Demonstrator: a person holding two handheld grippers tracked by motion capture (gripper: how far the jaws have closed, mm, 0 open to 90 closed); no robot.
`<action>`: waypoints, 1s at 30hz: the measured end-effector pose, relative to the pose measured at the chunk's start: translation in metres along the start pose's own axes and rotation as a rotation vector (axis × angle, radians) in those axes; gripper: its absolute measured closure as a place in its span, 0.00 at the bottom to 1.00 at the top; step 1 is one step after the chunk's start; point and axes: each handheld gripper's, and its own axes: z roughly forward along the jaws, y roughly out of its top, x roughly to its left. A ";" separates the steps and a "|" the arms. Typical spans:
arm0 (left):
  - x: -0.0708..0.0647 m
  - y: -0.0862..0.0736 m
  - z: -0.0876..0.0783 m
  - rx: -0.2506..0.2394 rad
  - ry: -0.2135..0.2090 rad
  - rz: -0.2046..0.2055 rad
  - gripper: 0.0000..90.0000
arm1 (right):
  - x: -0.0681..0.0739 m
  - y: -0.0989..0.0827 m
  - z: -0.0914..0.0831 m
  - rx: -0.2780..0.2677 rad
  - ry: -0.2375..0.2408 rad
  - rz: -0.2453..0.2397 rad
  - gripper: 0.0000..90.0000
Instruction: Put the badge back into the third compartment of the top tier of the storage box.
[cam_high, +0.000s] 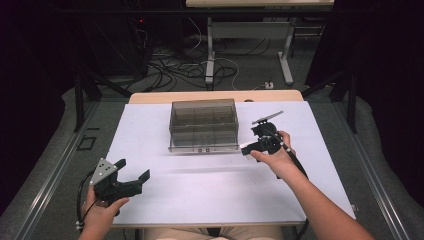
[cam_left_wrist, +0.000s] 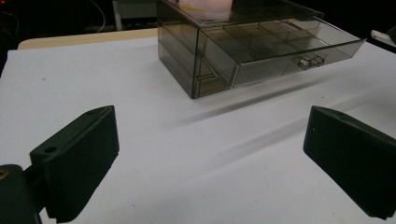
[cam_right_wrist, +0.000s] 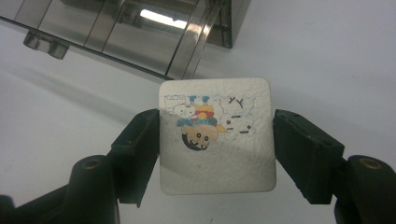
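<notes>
A smoky clear drawer box (cam_high: 202, 125) stands at the middle of the white table top (cam_high: 200, 195). Its lower drawer (cam_left_wrist: 280, 56) is pulled partly out, with a small clear handle (cam_left_wrist: 310, 62) on its front. My right gripper (cam_high: 249, 149) hovers just right of the drawer's front, shut on a white square card (cam_right_wrist: 217, 140) with a coloured cartoon drawing; the jaws press its two side edges. My left gripper (cam_high: 134, 169) is at the near left of the table, open, with nothing between its fingers (cam_left_wrist: 77, 156).
The drawer holds several divided compartments (cam_left_wrist: 261, 39). Bare white table lies in front of the box and on both sides. Beyond the far edge, cables (cam_high: 190, 70) and the legs of another table (cam_high: 210, 55) are on the floor.
</notes>
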 end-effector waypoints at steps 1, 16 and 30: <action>0.000 0.000 0.000 0.000 0.000 -0.001 0.04 | -0.001 0.002 -0.002 0.011 -0.004 -0.006 0.36; 0.000 0.000 -0.001 0.000 0.001 0.001 0.04 | 0.004 0.020 -0.012 -0.021 0.024 0.039 0.36; 0.001 0.000 -0.001 0.000 -0.001 0.002 0.04 | 0.015 0.034 -0.006 -0.017 0.028 0.074 0.36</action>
